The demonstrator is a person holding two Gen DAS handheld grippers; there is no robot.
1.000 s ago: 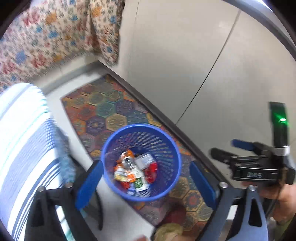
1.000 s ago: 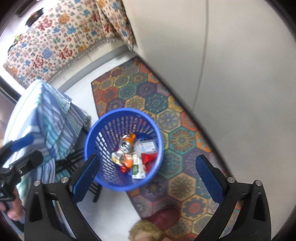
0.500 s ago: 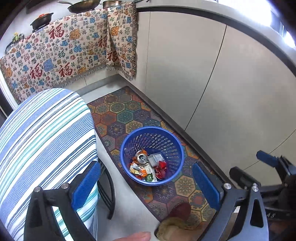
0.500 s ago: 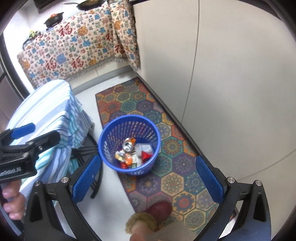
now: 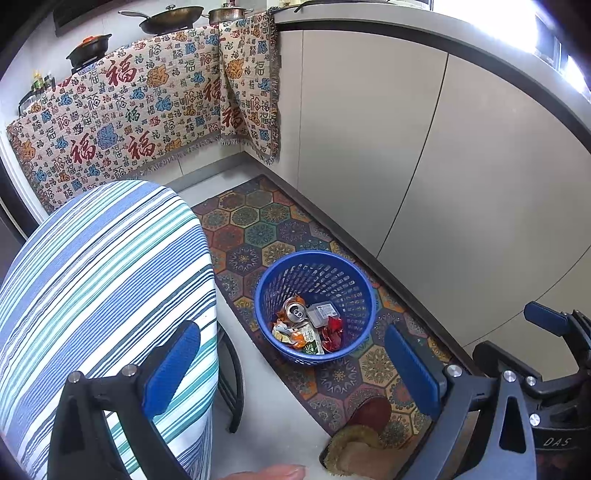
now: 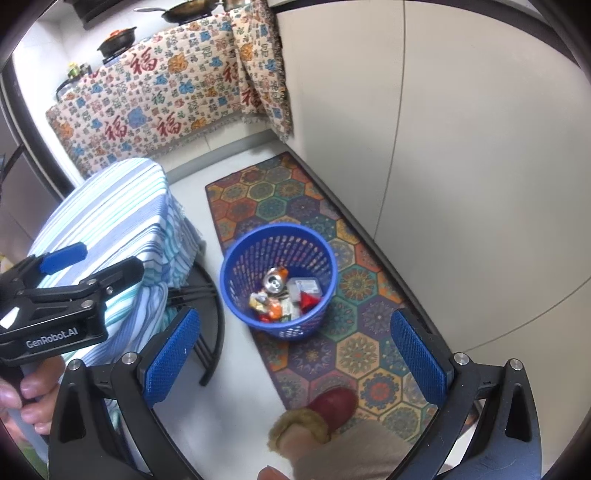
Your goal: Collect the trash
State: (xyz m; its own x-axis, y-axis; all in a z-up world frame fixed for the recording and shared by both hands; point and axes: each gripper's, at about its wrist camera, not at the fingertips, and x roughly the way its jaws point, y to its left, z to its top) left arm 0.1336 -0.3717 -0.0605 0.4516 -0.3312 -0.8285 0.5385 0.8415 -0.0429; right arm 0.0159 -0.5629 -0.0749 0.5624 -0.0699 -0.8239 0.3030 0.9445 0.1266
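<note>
Trash [image 5: 307,326] lies at the bottom of the blue basket [image 5: 354,291]: a crushed can [image 5: 295,312] with its silver top up, a clear plastic box [image 5: 322,312] just beside it, and red, orange and green wrappers [image 5: 300,338] packed against both. The basket stands upright on the edge of a hexagon-patterned rug [image 5: 258,229], near the base of the pale cabinets [image 5: 424,155].

To the basket's left is a table under a blue-striped cloth [image 5: 99,280], with dark metal legs [image 5: 231,387] showing beneath its near corner. Beyond the basket, at the far end of the rug, a patterned cloth with red characters [image 5: 129,122] hangs over a counter that carries dark pans [image 5: 170,18].

Left gripper [image 5: 295,365] is high above the basket, its blue-padded fingers [image 5: 173,365] spread wide with nothing between them. Right gripper [image 6: 297,354] is likewise above the basket, its fingers [image 6: 417,354] wide apart and empty. In the right wrist view the left gripper's body appears to the left of the basket, over the striped cloth, with a hand [image 6: 26,400] wrapped around its grip. Nearer than the basket, on the rug's edge, a red slipper [image 6: 332,402] with a fuzzy cuff is visible.
</note>
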